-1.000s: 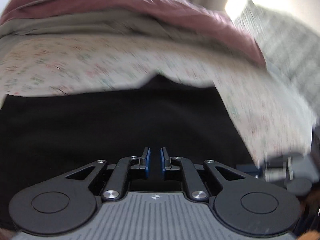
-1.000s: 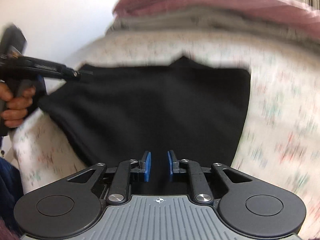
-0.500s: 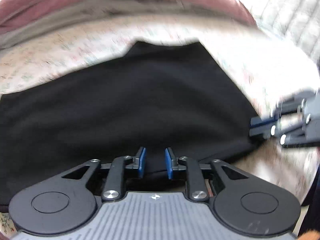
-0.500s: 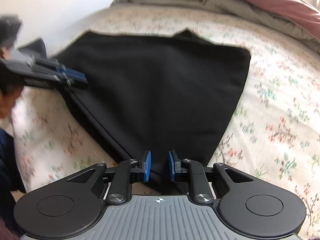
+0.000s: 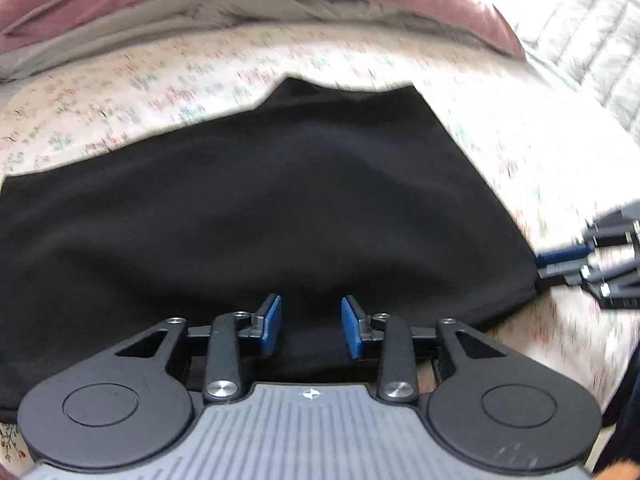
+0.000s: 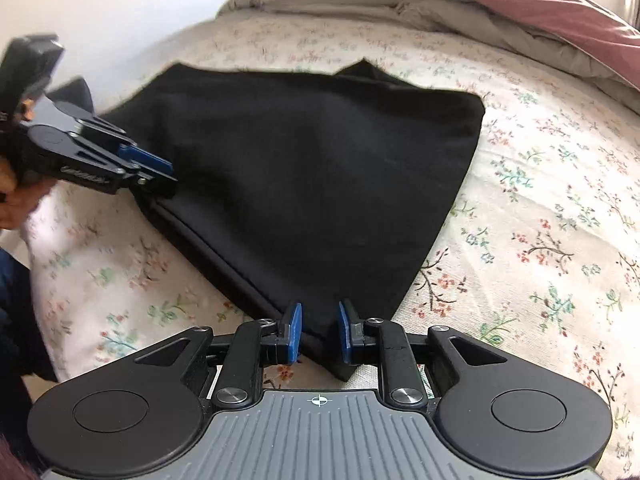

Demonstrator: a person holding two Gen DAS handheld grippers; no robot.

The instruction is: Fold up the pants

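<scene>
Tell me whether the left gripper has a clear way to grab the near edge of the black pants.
Probably yes: the left gripper, its jaws just opened, sits over the black pants edge with nothing between.

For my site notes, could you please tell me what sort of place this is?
Most likely a bedroom: black fabric pants lie spread on a floral-print bedsheet, with a rumpled dusty-pink and grey duvet piled at the far end.

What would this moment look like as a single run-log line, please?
left gripper: just opening, pants between | right gripper: around pants corner, grip unclear | pants: folded on floral sheet
</scene>
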